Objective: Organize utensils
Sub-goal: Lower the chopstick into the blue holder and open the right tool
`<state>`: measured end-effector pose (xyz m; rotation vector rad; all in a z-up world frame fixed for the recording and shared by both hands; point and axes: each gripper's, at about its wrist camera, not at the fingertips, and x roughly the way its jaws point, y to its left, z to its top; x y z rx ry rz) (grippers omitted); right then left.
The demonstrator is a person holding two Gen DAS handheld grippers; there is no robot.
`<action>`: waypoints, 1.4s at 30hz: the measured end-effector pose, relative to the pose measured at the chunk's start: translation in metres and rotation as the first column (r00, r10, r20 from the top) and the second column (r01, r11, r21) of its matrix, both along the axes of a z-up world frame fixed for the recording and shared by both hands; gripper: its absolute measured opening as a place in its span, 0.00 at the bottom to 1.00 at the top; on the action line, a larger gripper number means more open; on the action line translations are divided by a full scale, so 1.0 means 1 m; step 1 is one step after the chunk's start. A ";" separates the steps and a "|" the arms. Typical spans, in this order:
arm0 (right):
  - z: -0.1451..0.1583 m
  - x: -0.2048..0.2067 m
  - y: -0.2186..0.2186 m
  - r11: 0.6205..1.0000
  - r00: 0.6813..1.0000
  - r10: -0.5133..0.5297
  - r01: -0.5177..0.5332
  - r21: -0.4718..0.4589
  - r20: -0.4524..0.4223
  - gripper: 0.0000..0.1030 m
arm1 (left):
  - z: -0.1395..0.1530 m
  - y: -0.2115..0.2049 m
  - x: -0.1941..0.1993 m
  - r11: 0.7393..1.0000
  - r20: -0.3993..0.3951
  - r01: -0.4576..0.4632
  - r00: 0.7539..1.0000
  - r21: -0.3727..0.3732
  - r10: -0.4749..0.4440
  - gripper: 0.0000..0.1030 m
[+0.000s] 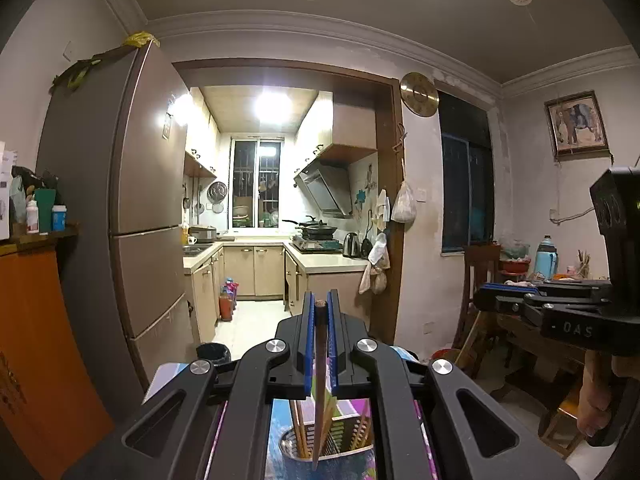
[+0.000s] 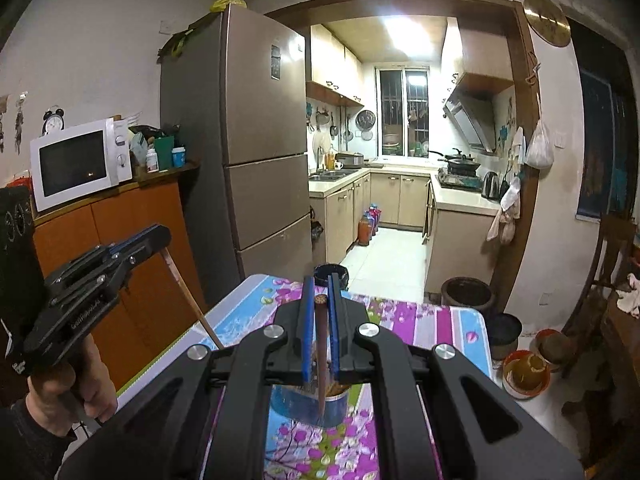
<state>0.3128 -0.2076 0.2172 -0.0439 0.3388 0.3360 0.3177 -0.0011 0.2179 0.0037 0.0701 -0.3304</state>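
Observation:
My left gripper (image 1: 319, 300) is shut on a brown chopstick (image 1: 320, 364) that hangs point-down over a perforated metal utensil holder (image 1: 340, 438) with several chopsticks standing in it. My right gripper (image 2: 321, 280) is shut on a darker chopstick (image 2: 322, 360), whose tip hangs above the same holder (image 2: 294, 404). Both grippers are raised above the floral tablecloth (image 2: 420, 320). From the right wrist view, the left gripper (image 2: 158, 238) is at the far left with its chopstick (image 2: 188, 292) slanting down. The right gripper (image 1: 486, 294) shows at the right of the left wrist view.
A tall fridge (image 2: 260, 140) and an orange cabinet (image 2: 132, 232) with a microwave (image 2: 76, 164) stand to the left. A dark bin (image 2: 330, 274) sits past the table's far edge. Bowls (image 2: 524, 372) and a pot (image 2: 466, 292) lie on the floor at right, near a wooden chair (image 2: 604, 272).

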 end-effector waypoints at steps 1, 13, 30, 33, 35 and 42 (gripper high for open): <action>0.003 0.005 0.001 1.000 1.000 0.001 -0.001 0.001 0.005 0.05 | 0.002 -0.001 0.005 1.000 0.004 -0.003 1.000 0.002 0.003 0.07; -0.009 0.065 0.007 1.000 0.999 -0.006 0.006 -0.004 -0.033 0.05 | -0.007 -0.005 0.064 1.000 -0.035 -0.015 0.999 -0.006 0.015 0.07; -0.053 0.101 0.018 1.000 0.991 -0.003 0.000 -0.023 -0.132 0.05 | -0.049 -0.014 0.111 0.999 -0.148 -0.014 0.989 0.032 0.018 0.07; -0.055 0.104 0.021 1.000 0.990 -0.005 0.000 -0.031 -0.138 0.05 | -0.054 -0.016 0.118 0.999 -0.176 -0.012 0.984 0.047 0.020 0.07; -0.057 0.108 0.022 1.000 0.988 0.002 -0.006 -0.030 -0.152 0.06 | -0.056 -0.016 0.124 0.998 -0.191 -0.028 0.981 0.060 0.039 0.13; -0.059 0.106 0.019 0.999 0.992 -0.031 0.027 -0.031 -0.121 0.29 | -0.058 -0.002 0.128 0.997 -0.186 -0.066 0.980 0.032 0.071 0.55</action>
